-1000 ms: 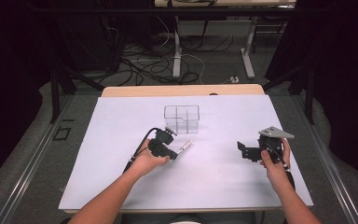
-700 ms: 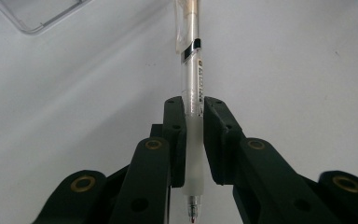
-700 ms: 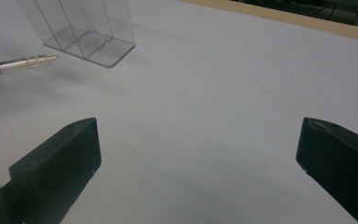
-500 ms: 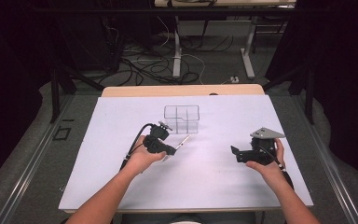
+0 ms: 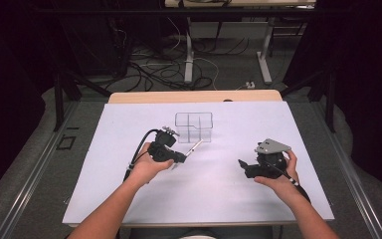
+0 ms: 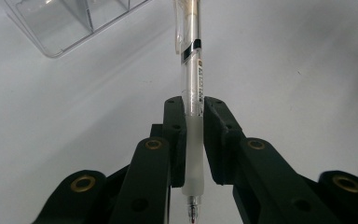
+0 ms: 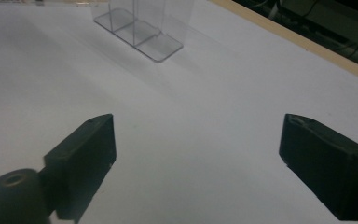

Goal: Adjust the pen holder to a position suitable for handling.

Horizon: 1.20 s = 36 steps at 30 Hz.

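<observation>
Left fingers: clamped on the frosted grip sleeve of a clear ballpoint pen, its writing tip toward the camera and its clip end running out to twelve o'clock in the left gripper view. From the high view I see the left gripper carrying the pen clear of the white surface, the free end aimed at one o'clock toward the clear acrylic organizer.

Right fingers: well apart with nothing between them; they have just been narrowing a little, no object between them. In the high view the right gripper hangs over bare surface at about four o'clock from the organizer, well apart from it.

Organizer: divided compartments, all seemingly empty, standing at eleven o'clock of the pen in the left gripper view.

Progress, as I judge it: pickup is done and the carry begun. Left to do: bring the pen over a compartment, tilt it upright, lower it in, release.
</observation>
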{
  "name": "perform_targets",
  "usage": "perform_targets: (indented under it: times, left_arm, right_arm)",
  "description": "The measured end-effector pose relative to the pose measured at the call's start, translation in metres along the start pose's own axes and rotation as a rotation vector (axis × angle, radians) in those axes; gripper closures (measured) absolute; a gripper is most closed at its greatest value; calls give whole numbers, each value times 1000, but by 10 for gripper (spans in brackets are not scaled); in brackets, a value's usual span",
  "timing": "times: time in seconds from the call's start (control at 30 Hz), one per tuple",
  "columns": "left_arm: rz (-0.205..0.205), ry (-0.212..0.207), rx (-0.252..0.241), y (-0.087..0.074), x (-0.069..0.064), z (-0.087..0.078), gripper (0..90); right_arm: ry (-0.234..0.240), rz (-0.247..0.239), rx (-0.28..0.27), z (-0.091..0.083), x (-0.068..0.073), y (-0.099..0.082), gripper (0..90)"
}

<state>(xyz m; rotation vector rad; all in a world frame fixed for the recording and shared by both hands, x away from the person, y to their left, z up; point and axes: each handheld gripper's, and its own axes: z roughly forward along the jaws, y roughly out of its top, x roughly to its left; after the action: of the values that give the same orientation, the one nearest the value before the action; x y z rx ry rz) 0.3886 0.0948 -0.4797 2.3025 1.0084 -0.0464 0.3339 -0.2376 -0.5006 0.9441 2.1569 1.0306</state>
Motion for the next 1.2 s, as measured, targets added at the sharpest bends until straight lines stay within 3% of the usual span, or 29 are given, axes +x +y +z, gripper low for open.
perform_targets:
  times: [0.13, 0.17, 0.4, 0.8, 1.1, 1.2]
  left_arm:
    - [6, -9, -5, -2, -3, -3, 797]
    - [24, -6, 2, -2, -3, -4, 797]
    - [22, -26, -2, -5, -8, -6, 797]
    - [38, -47, 10, -5, -15, -2, 797]
    - [48, -61, 34, -6, -22, 6, 797]
    - [54, -64, 39, -6, -24, 8, 797]
  right_arm:
    - [18, -87, -10, -1, 8, 5, 177]
    - [14, -103, -23, -1, 11, 6, 190]
    - [18, -257, -35, -3, 29, 15, 285]
    - [28, -464, -23, -1, 46, 23, 340]
    - [12, -699, 8, 6, 66, 23, 339]
    - [-5, -699, 10, 9, 73, 21, 342]
